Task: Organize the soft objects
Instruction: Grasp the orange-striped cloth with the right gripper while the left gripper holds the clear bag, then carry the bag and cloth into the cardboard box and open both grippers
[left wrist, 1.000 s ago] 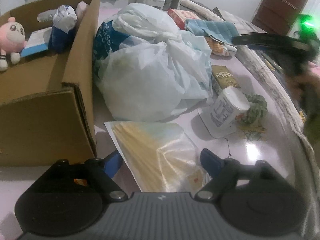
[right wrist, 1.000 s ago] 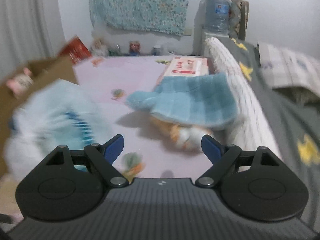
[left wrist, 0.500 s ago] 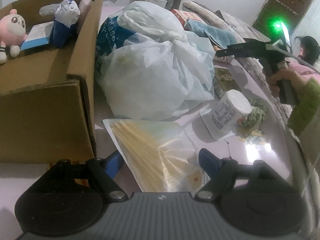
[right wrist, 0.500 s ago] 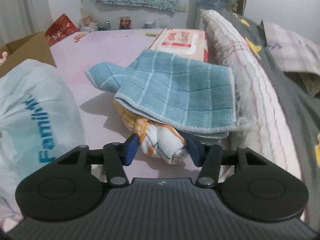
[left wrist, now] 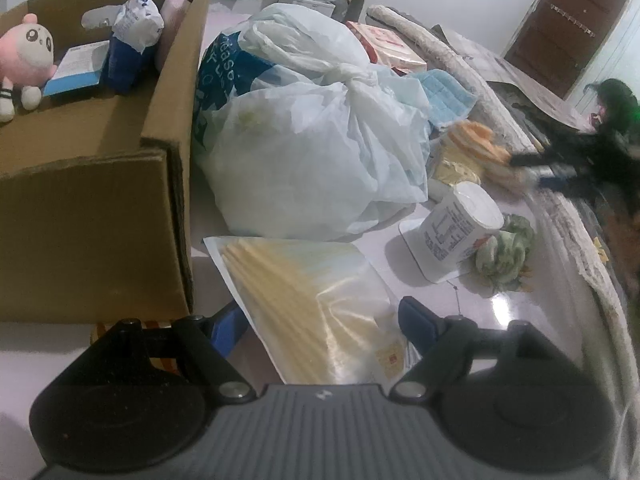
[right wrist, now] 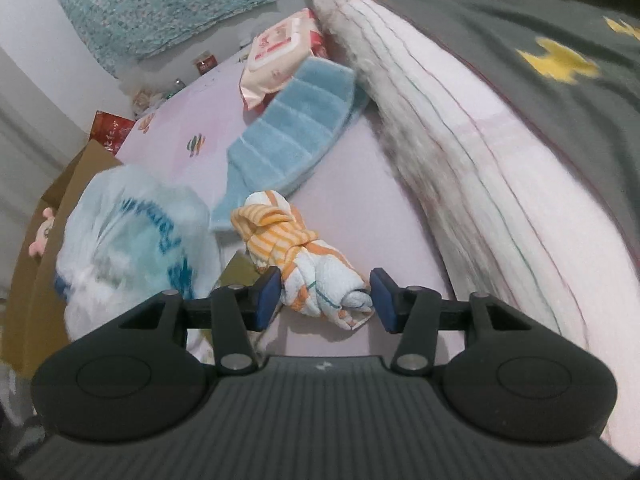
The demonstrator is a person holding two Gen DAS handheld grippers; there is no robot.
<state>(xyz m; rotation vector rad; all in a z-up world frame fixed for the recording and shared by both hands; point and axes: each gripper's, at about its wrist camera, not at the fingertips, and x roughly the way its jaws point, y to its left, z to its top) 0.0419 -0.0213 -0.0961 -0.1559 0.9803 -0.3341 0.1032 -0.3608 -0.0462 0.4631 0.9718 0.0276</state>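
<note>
My right gripper [right wrist: 325, 298] is shut on a rolled orange-and-white striped towel [right wrist: 304, 256], which hangs out ahead of the pads, clear of the blue towel [right wrist: 292, 136] behind it. The left wrist view shows the same striped towel [left wrist: 476, 140], blurred, held beside the tied white plastic bag [left wrist: 312, 152]. My left gripper [left wrist: 322, 320] is open low over a clear bag of yellow sticks [left wrist: 320, 296], which lies flat between its fingers. A cardboard box [left wrist: 100, 208] at the left holds a pink plush [left wrist: 26, 56] and packets.
A white tub [left wrist: 460, 228] and a green crumpled cloth [left wrist: 508, 252] lie right of the clear bag. A wet-wipes pack [right wrist: 276, 48] sits behind the blue towel. A rolled striped blanket [right wrist: 460, 140] borders the pink surface on the right.
The right gripper closed on the striped towel and pulled it out from under the blue towel, rolling as it went. The left gripper stayed where it was, still open.
</note>
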